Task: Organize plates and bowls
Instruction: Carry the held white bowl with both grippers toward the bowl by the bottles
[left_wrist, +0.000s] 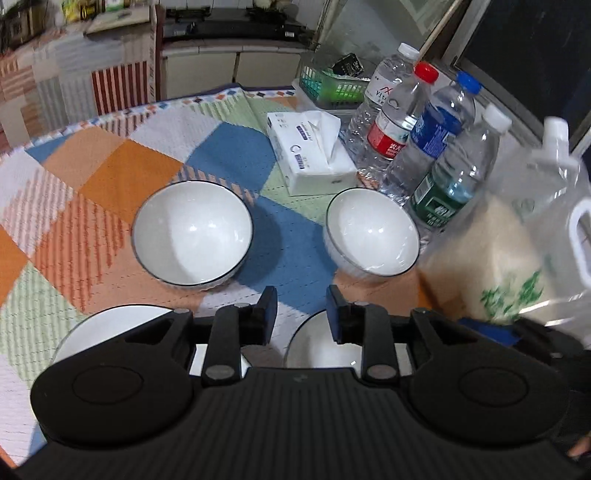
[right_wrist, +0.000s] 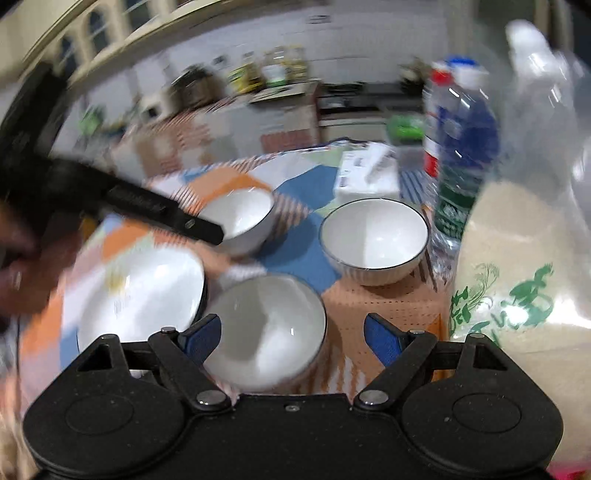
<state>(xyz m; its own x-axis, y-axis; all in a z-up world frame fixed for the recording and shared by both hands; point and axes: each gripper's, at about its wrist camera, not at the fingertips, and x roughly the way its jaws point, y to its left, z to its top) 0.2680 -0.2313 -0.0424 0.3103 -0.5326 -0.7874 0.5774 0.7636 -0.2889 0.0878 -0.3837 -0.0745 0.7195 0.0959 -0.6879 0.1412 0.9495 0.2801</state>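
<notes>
Two white bowls with dark rims stand on the patchwork cloth: a left bowl and a right bowl. Two white plates lie nearer: a left plate and a right plate. My left gripper is open and empty above the gap between the plates; it shows as a dark bar in the right wrist view. My right gripper is wide open and empty over the right plate. The right wrist view is blurred.
A tissue box lies behind the bowls. Several water bottles stand at the right with a clear jug of rice. A green basket sits at the back. The table edge curves at the far left.
</notes>
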